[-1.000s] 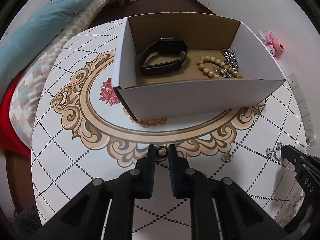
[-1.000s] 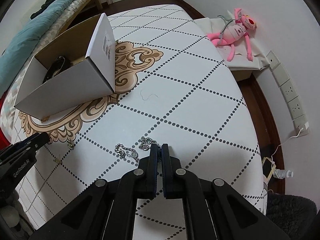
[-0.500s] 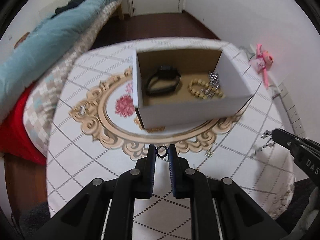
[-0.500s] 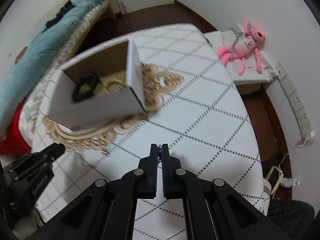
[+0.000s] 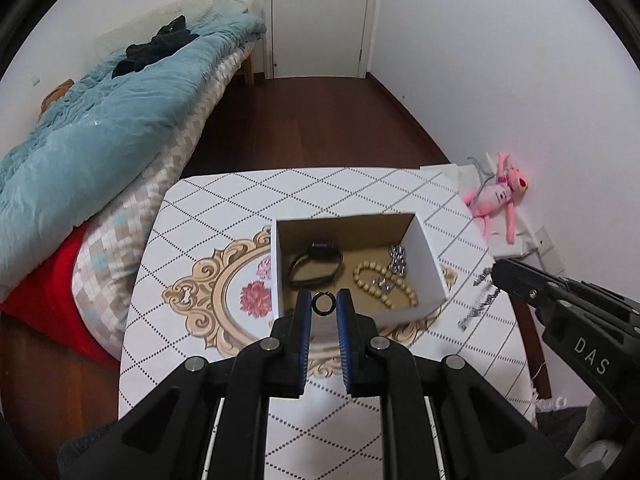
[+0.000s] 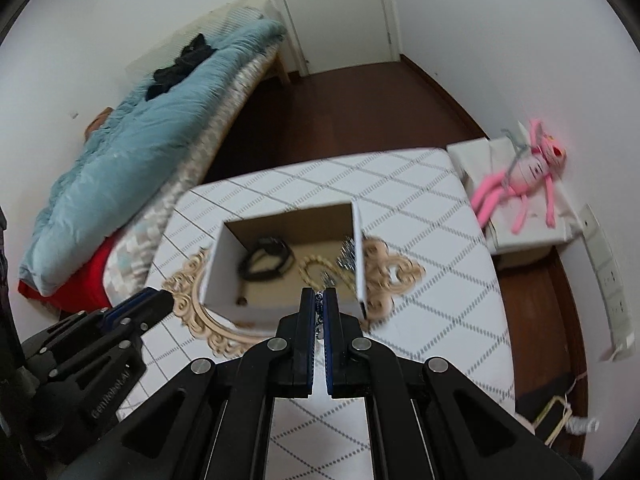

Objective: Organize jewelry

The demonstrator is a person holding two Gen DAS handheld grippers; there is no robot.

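Note:
My left gripper [image 5: 322,300] is shut on a small dark ring [image 5: 322,304], held in the air just in front of the open cardboard box [image 5: 430,264]. Inside the box lie a black watch [image 5: 316,266], a beige bead bracelet [image 5: 384,284] and a silver chain piece [image 5: 397,260]. My right gripper [image 6: 319,294] is shut on a thin silver chain [image 6: 319,314]. In the left wrist view that chain [image 5: 480,300] dangles from the right gripper's tip beside the box's right wall. Both grippers hang well above the patterned table [image 5: 224,208].
A bed with a blue quilt [image 5: 100,128] runs along the table's left side. A pink plush toy [image 6: 524,176] lies on a low white stand to the right, near wall sockets [image 6: 612,280]. Dark wood floor and a shut door [image 5: 320,20] lie beyond the table.
Both grippers have risen from the tabletop, the left lifting the ring and the right lifting the silver chain off the cloth. Both now look down on the box from higher up.

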